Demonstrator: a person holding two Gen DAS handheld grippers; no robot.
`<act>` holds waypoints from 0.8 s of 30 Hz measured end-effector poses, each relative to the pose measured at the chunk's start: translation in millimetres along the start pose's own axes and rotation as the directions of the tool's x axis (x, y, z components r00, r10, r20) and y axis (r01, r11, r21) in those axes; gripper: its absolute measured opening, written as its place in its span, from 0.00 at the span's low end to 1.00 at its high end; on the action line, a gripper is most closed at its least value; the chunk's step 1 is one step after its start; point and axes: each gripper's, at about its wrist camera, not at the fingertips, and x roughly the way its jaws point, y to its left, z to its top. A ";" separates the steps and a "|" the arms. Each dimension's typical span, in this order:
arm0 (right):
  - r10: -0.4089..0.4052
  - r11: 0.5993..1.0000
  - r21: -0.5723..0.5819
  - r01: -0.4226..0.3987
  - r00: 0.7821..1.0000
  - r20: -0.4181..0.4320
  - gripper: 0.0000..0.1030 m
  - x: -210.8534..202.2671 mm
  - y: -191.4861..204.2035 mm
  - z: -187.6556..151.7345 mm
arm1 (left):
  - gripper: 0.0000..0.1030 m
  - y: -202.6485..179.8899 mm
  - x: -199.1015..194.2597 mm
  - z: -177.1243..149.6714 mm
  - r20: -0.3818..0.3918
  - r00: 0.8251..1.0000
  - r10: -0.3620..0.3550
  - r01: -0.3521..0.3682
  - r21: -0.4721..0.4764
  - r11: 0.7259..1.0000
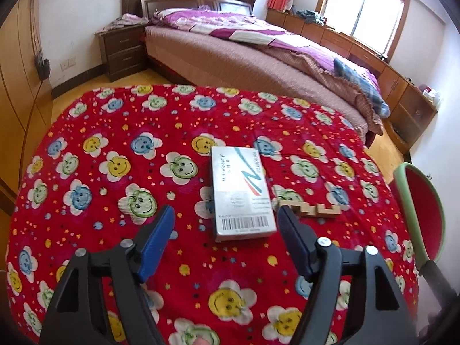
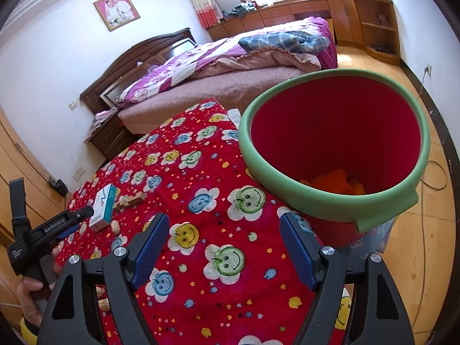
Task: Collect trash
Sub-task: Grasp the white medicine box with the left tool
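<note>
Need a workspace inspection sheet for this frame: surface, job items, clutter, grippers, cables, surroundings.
Surface: table under a red smiley-flower cloth.
Job's things: silver-white cardboard box with barcode lying flat; red bin with green rim at the table's edge, orange scraps inside.
Clutter: notched light wooden puzzle pieces beside the box; peanut shell near it.
Grippers: left gripper open, box just ahead of its blue pads, not pressed; right gripper open, nothing between.
Cables: cord trailing over the wooden floor from a wall socket.
Surroundings: bed with purple quilt, dark nightstand, window.
</note>
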 end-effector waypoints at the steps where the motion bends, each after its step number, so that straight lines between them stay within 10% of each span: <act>1: -0.001 1.000 0.003 0.001 1.000 -0.005 0.77 2.4 -1.0 0.2 | 0.73 0.1 3.2 1.2 -0.006 1.000 0.003 -0.003 -0.001 1.000; 19: -0.003 1.000 0.011 0.004 1.000 -0.029 0.77 13.0 -6.4 1.4 | 0.73 -9.5 38.6 10.5 -0.028 0.997 0.067 -0.065 0.039 0.997; 24: 0.006 1.000 0.002 -0.006 1.000 -0.030 0.77 9.5 -1.9 0.4 | 0.50 -3.2 35.5 12.8 -0.023 0.998 0.060 -0.059 0.029 0.998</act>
